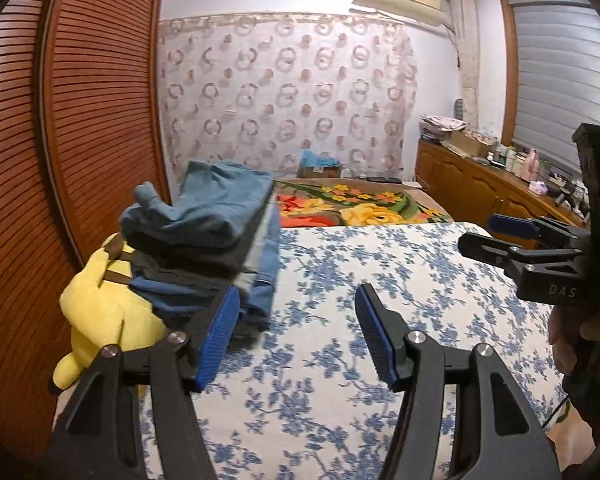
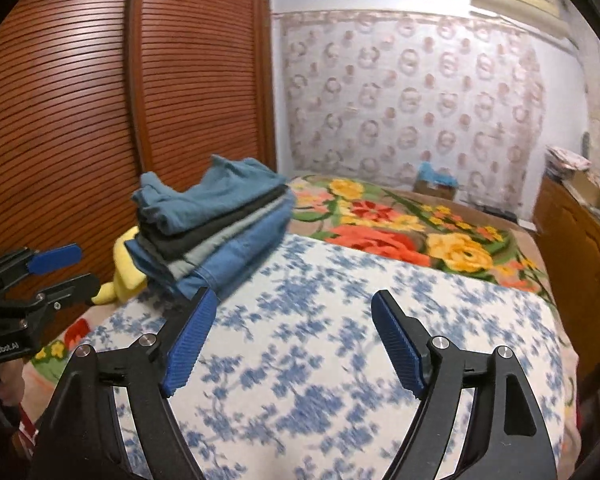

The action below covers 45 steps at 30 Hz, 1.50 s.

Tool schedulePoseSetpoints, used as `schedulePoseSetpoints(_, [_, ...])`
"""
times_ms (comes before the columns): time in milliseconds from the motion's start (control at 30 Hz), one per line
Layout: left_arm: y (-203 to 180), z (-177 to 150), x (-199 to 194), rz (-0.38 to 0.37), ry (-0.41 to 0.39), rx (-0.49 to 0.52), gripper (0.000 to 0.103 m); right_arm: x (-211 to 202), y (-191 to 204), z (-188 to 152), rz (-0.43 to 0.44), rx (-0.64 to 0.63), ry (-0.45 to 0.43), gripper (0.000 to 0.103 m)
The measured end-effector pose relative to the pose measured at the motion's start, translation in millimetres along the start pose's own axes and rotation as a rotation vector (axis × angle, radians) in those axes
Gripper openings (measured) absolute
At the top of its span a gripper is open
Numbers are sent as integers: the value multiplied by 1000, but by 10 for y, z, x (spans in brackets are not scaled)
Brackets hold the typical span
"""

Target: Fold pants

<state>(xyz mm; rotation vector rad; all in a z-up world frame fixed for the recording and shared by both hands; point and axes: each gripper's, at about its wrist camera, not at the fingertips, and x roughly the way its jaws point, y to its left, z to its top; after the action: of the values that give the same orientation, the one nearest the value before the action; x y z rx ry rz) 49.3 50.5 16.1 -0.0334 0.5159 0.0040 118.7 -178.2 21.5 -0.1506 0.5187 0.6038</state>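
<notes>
Both claws, left gripper (image 1: 296, 334) and right gripper (image 2: 292, 342), hang open and empty over bare blue-flowered white bedsheet (image 2: 320, 320), right of the stacked folded blue and grey pants (image 2: 216, 232) near the sheet's edge.

Bed (image 2: 340, 360): folded pants stack (image 2: 216, 224), plush (image 1: 100, 308)

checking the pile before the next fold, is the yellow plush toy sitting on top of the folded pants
No, the yellow plush toy lies beside and partly under the folded pants.
</notes>
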Motion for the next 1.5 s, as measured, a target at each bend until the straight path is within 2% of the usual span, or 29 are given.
schedulePoseSetpoints(233, [-269, -20, -15, -44, 5, 19, 60, -357, -199, -239, -100, 50, 3, 82])
schedulePoseSetpoints(667, [-706, 42, -33, -99, 13, 52, 60, -858, -498, -510, -225, 143, -26, 82])
schedulePoseSetpoints(1000, [-840, 215, -140, -113, -15, 47, 60, -1145, -602, -457, -294, 168, -70, 84])
schedulePoseSetpoints(1500, [-861, 428, -465, -123, -89, 55, 60, -1446, -489, -270, -305, 154, -150, 84])
